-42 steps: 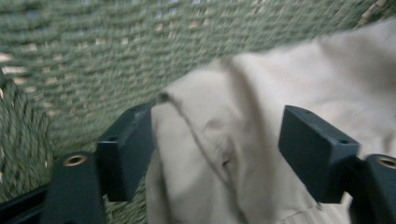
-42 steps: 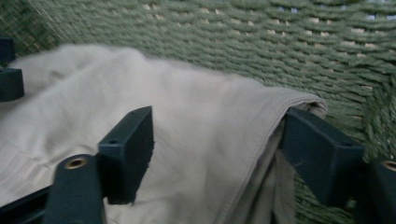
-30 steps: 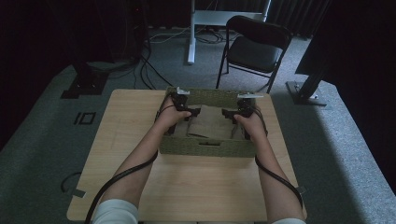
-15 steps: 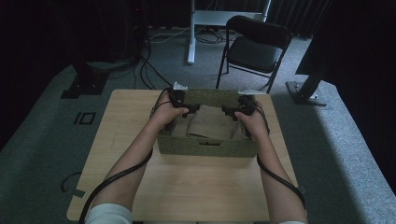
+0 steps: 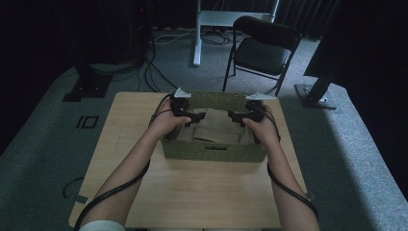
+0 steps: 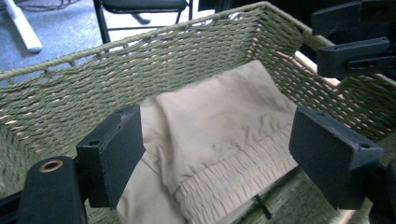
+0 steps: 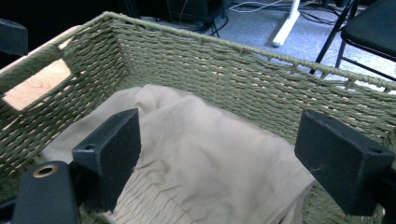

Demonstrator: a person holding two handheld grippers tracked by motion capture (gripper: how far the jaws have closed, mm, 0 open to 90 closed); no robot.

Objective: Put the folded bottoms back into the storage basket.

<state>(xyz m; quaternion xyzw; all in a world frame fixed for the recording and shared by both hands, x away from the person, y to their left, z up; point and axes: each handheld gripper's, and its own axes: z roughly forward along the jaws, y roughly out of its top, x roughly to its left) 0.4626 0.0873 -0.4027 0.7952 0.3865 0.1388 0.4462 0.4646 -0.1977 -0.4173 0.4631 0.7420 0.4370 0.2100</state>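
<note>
A green woven basket (image 5: 214, 151) stands in the middle of the wooden table (image 5: 192, 192). Inside lies a folded beige garment (image 5: 211, 127) with an elastic waistband (image 6: 233, 179). My left gripper (image 5: 195, 117) hovers over the basket's left end, jaws open, nothing between them; the garment (image 6: 219, 121) lies below them. Over the right end my right gripper (image 5: 233, 116) also stands open above the garment (image 7: 201, 158). The two grippers point towards each other. The right gripper's jaws (image 6: 355, 42) appear at the upper right of the left gripper view.
A black folding chair (image 5: 262, 50) stands beyond the table's far edge. A white desk leg (image 5: 196, 33) and cables lie on the grey carpet behind. A dark stand base (image 5: 312, 94) sits at the right. Bare tabletop lies in front of the basket.
Both grippers have risen out of the basket and come a little towards the person. The garment stays lying in the basket.
</note>
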